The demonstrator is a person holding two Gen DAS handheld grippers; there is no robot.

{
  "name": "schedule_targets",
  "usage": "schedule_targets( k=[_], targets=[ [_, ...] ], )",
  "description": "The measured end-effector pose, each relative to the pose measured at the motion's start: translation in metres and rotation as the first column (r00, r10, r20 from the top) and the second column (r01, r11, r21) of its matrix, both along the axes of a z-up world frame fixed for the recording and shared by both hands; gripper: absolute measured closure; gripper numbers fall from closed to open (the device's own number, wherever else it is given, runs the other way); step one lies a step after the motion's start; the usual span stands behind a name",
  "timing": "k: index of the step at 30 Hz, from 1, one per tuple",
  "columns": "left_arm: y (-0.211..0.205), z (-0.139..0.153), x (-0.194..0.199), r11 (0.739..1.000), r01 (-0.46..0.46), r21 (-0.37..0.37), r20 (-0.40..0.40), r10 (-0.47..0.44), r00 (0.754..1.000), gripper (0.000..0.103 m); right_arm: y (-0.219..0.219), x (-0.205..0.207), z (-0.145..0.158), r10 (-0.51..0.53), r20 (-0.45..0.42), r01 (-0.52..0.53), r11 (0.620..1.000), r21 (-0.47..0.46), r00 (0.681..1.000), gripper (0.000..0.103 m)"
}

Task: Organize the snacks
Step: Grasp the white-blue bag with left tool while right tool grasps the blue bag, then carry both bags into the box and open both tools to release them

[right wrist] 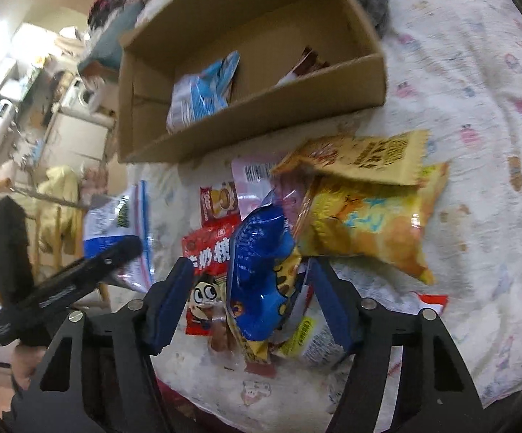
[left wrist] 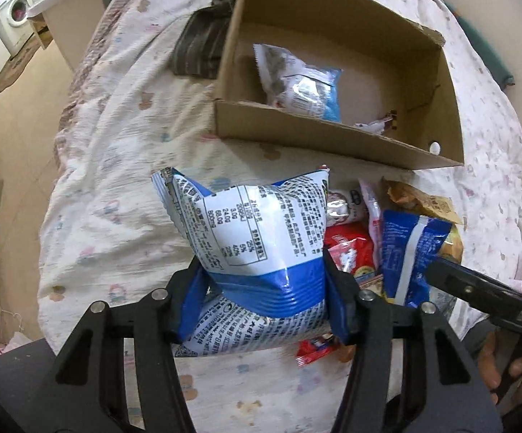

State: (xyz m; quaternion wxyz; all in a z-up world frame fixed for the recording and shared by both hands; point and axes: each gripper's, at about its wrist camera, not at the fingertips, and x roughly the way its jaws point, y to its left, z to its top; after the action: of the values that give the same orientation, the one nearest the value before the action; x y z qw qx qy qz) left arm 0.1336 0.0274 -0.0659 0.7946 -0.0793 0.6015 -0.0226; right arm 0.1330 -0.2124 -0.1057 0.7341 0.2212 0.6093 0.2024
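Note:
My left gripper [left wrist: 262, 288] is shut on a blue and white snack bag [left wrist: 257, 223] and holds it above the bed. Ahead lies an open cardboard box [left wrist: 333, 133] holding a similar blue and white bag [left wrist: 300, 83] and a small brown wrapper [left wrist: 380, 124]. In the right wrist view, my right gripper [right wrist: 250, 270] stands over the snack pile. A dark blue bag [right wrist: 257, 270] sits between its jaws, but the left pad is clear of it. A red pack [right wrist: 207, 249], a yellow chips bag [right wrist: 369, 223] and a tan bag [right wrist: 362, 155] lie around it.
The snacks and the box [right wrist: 253, 115] rest on a bed with a white patterned cover [left wrist: 116, 180]. A dark folded cloth [left wrist: 199, 47] lies left of the box. The bed edge drops to the floor at the left, with a washing machine [left wrist: 12, 14] beyond. A hand [left wrist: 513, 371] holds the right gripper.

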Motion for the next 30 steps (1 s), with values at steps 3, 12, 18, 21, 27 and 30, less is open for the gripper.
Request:
schedule_targets(
  k=[3,12,18,21,27,30],
  targets=[
    [0.002,-0.004,0.002,1.000,-0.009,0.013,0.001,0.009,1.000,0.050,0.014,0.005,-0.008,0.026,-0.018,-0.027,0.998,-0.058,1.000,0.036],
    [-0.002,-0.005,0.000,1.000,0.006,0.007,0.003,-0.006,1.000,0.050,0.017,0.001,-0.009,0.079,0.020,-0.076,0.990,-0.120,0.997,0.070],
    [-0.006,-0.006,-0.001,1.000,0.009,0.026,0.009,-0.009,1.000,0.050,0.002,-0.007,0.013,0.054,0.106,-0.048,0.997,-0.054,0.993,0.072],
    [-0.008,-0.008,-0.001,0.999,0.006,0.035,0.012,-0.006,1.000,0.050,0.002,-0.008,0.022,0.053,0.136,-0.048,0.998,-0.034,0.989,0.072],
    [-0.009,0.001,-0.004,0.999,-0.001,0.037,0.046,-0.001,0.999,0.050,-0.005,-0.016,0.041,0.037,0.209,-0.041,0.999,0.017,0.977,0.072],
    [-0.011,0.008,-0.009,0.999,-0.005,0.039,0.078,0.002,0.997,0.050,-0.006,-0.019,0.050,0.038,0.250,-0.044,0.999,0.021,0.968,0.072]
  ],
)
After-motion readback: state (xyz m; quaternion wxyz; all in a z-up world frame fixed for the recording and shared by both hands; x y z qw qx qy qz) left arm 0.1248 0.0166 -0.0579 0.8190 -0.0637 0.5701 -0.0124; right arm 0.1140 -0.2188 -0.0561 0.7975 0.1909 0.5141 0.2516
